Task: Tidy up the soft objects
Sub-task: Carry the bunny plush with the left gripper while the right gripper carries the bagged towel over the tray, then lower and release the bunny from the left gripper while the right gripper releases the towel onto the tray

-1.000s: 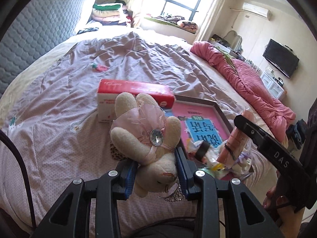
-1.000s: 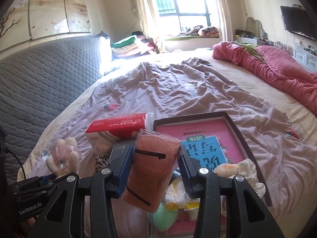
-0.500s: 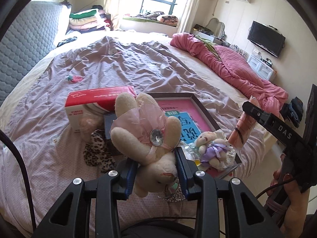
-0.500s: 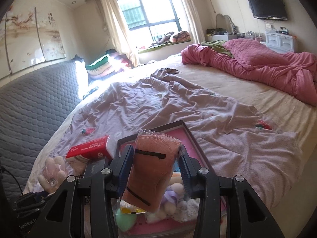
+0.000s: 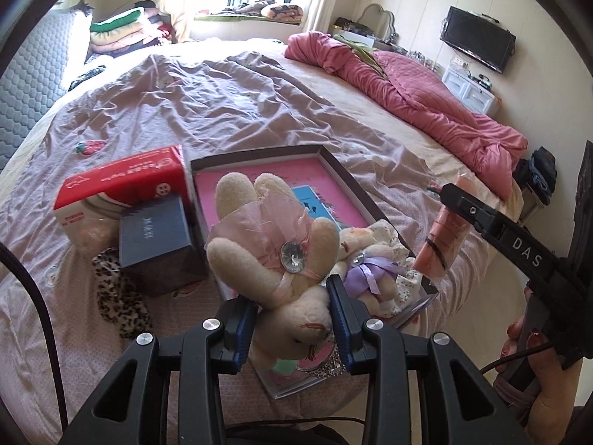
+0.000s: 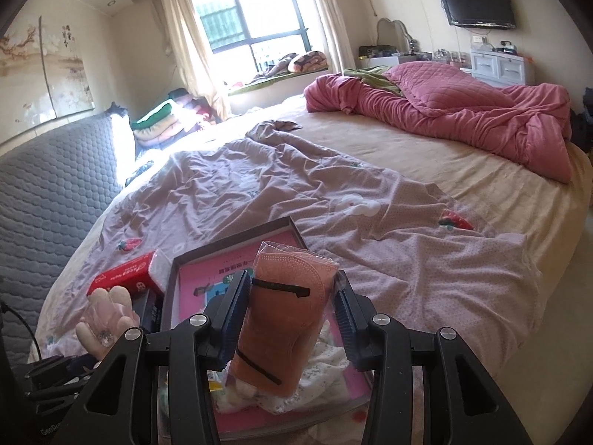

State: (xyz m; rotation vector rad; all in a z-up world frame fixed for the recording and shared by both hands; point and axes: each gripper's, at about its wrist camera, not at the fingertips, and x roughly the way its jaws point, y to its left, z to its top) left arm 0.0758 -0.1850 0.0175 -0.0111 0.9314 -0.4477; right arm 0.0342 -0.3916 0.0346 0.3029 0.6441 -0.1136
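My left gripper (image 5: pixel 292 328) is a matte black plastic frame with angular struts, silver round screw heads on its knuckles and ribbed blue pads lining the jaws. My right gripper (image 6: pixel 289 319) is built alike; white letters "DAS" run along its side. A thin black cable trails beside each. My right hand (image 5: pixel 537 400) wears dark red nail polish.

Bright daylight floods through the tall curtained window (image 6: pixel 255 22), blowing out its panes; both fisheye views bend and darken at the edges.
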